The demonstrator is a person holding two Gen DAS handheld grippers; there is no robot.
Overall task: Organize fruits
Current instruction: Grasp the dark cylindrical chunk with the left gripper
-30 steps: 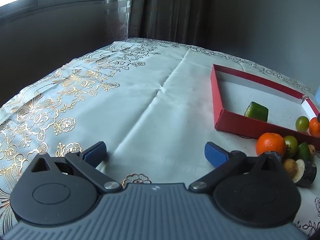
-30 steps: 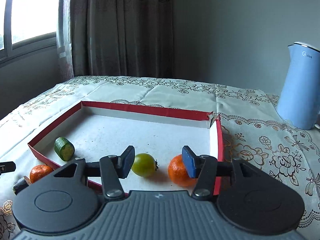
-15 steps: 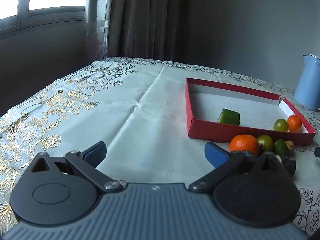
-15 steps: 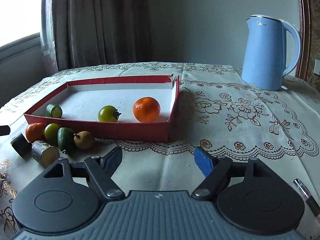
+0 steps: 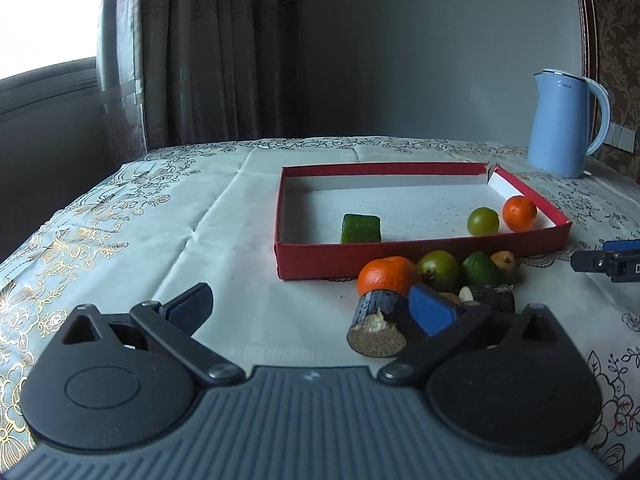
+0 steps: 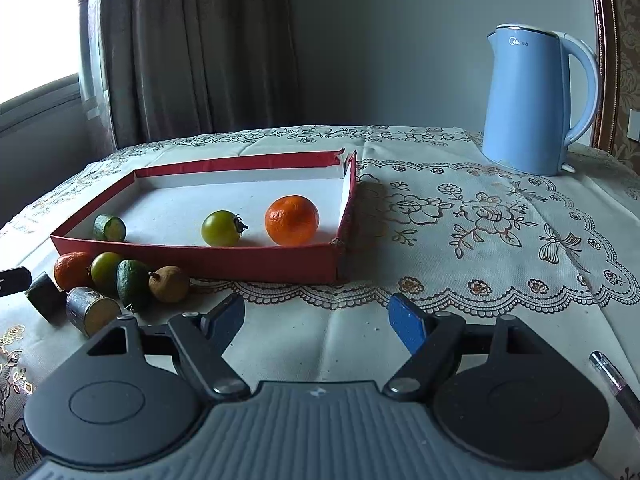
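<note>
A: Left wrist view: what's there?
B: The left gripper [image 5: 316, 308] has its jaws spread wide, gripping nothing. A shallow red cardboard tray [image 5: 320, 266] sits mid-table on a glossy floral tablecloth [image 5: 120, 248]. Inside: one cut cucumber chunk [image 5: 360, 229], one smooth green tomato [image 5: 483, 221], one dimpled mandarin [image 5: 519, 212].

A: And the right wrist view?
B: The right gripper [image 6: 316, 320] has just opened, jaws wide and empty. Six loose pieces [image 6: 108, 284] cluster at the tray's near-left corner. One blue kettle [image 6: 536, 100] stands at the far-right edge.
</note>
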